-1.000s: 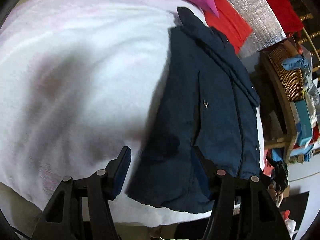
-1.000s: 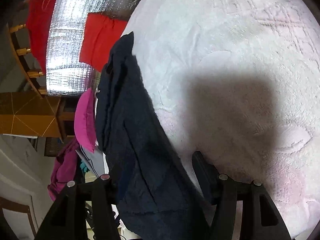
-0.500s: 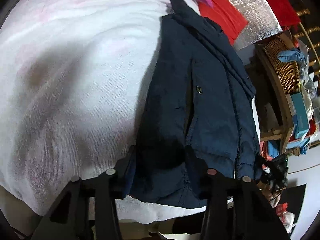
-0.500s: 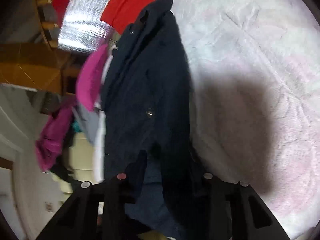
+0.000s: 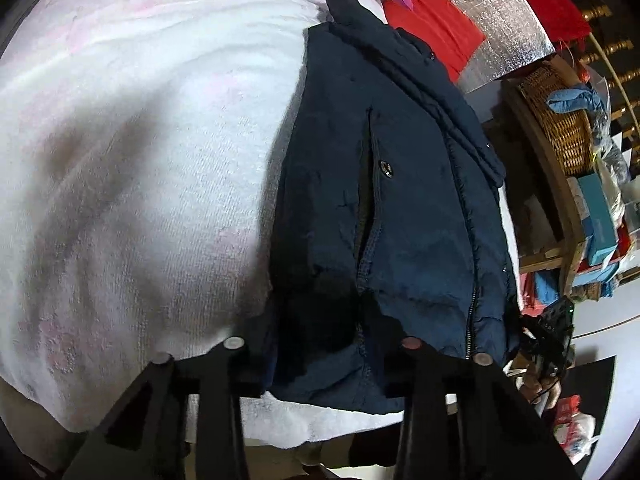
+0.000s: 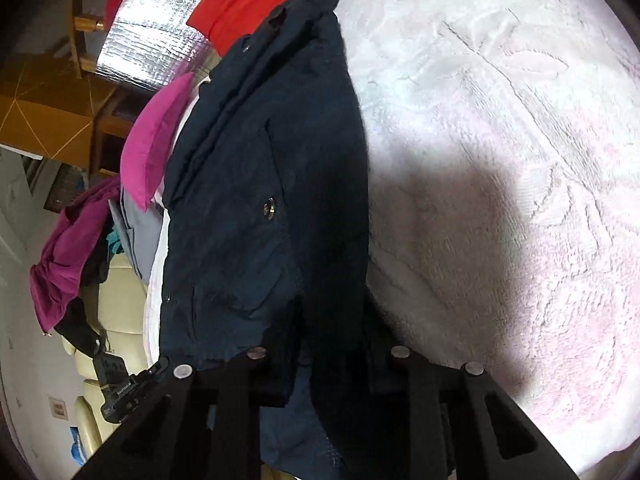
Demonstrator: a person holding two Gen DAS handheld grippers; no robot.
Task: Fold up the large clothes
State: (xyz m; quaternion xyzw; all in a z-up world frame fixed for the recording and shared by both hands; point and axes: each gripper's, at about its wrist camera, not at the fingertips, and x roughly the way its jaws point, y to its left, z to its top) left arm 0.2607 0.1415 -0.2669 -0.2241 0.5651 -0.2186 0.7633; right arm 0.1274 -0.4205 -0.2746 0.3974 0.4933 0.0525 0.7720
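With both grippers' jaws having just been closing, the left gripper (image 5: 326, 364) and right gripper (image 6: 326, 372) apparently pinch the jacket (image 5: 400, 208) hem at lower centre; the bulky fabric may slip from the fingers during lifting.

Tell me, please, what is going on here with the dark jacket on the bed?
A person is folding a navy jacket on a white blanket, a handheld gripper in each hand. The left gripper and the right gripper have just been closing, each with the jacket's near edge between its jaws. The jacket lies folded lengthwise along the blanket's edge.
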